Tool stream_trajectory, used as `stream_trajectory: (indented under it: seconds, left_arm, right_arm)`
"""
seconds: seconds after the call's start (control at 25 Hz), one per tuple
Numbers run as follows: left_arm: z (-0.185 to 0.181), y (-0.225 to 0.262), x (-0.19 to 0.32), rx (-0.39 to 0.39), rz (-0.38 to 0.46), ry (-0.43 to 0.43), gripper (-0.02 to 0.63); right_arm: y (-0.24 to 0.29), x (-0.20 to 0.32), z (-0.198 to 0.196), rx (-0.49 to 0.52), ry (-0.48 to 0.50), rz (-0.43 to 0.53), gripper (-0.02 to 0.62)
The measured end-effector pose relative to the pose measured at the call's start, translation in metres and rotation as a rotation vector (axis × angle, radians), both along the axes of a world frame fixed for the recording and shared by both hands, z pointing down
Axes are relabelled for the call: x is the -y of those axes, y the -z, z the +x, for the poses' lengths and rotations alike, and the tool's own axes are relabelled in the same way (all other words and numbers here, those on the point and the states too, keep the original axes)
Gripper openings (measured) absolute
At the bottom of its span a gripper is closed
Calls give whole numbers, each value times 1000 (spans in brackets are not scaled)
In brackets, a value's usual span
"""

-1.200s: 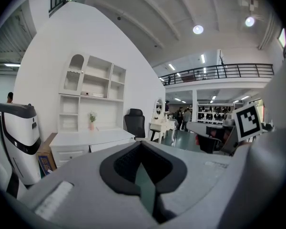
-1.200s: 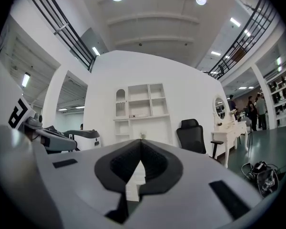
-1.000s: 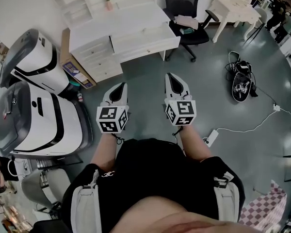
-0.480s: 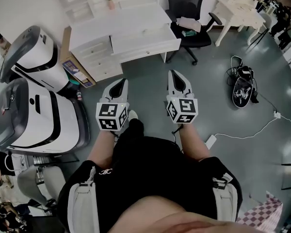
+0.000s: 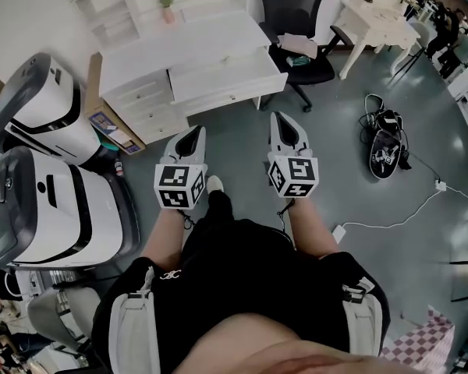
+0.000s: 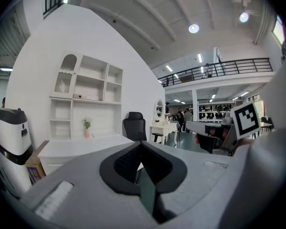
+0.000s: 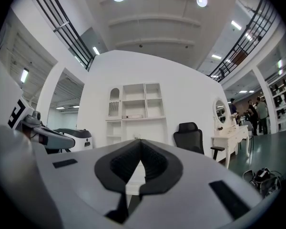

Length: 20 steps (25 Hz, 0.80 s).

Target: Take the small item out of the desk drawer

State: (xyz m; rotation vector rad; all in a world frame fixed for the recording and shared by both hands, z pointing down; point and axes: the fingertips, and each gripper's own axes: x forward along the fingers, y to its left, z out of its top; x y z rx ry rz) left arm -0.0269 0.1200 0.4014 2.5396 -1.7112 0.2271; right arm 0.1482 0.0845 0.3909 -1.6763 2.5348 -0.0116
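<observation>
The long white desk drawer (image 5: 232,92) stands pulled out of the right half of the white wooden desk (image 5: 179,49), far ahead of me across the grey floor (image 5: 242,142). Its long axis runs left to right with the right end a little nearer, and its flat front with small knobs faces me. The inside looks pale and shallow; the small item in it is too small for me to make out. My left claw (image 5: 193,133) and my right claw (image 5: 280,119) hang side by side over the floor, well apart from the desk, with both grey tips pointing far towards it and roughly level. My forearms reach straight forward from my body, parallel, and the black-and-white marker cubes sit just ahead of my hands. In the left gripper view my left claw (image 6: 141,146) has its jaws pressed together with nothing between the black ribbed pads. In the right gripper view my right claw (image 7: 138,144) is closed too and holds nothing. A black office chair (image 5: 292,14) stands just right of the desk, and a white dressing table (image 5: 374,14) is further right. Two large white-and-grey machines (image 5: 47,201) stand at the left, and a black bag (image 5: 386,146) lies on the floor at the right.
</observation>
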Motion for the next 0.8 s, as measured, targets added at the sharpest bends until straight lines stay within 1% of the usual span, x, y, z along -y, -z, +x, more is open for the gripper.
stream_trajectory:
  seconds: [0.12, 0.24, 0.32, 0.56, 0.8]
  left_arm:
    - [-9, -7, 33, -6, -3, -6, 13]
    - [-26, -15, 74, -9, -28, -8, 13]
    - [-36, -11, 103, -11, -39, -15, 14]
    - [-73, 7, 190, -38, -25, -17, 13]
    - [-105, 8, 283, -60, -36, -26, 13]
  right_arm:
    - [-4, 31, -11, -5, -1, 2, -3]
    - [-11, 70, -30, -9, 0, -25, -3]
    - [-9, 97, -44, -12, 3, -42, -3]
    - [7, 186, -79, -34, 2, -47, -3]
    - [12, 279, -112, -43, 3, -55, -3]
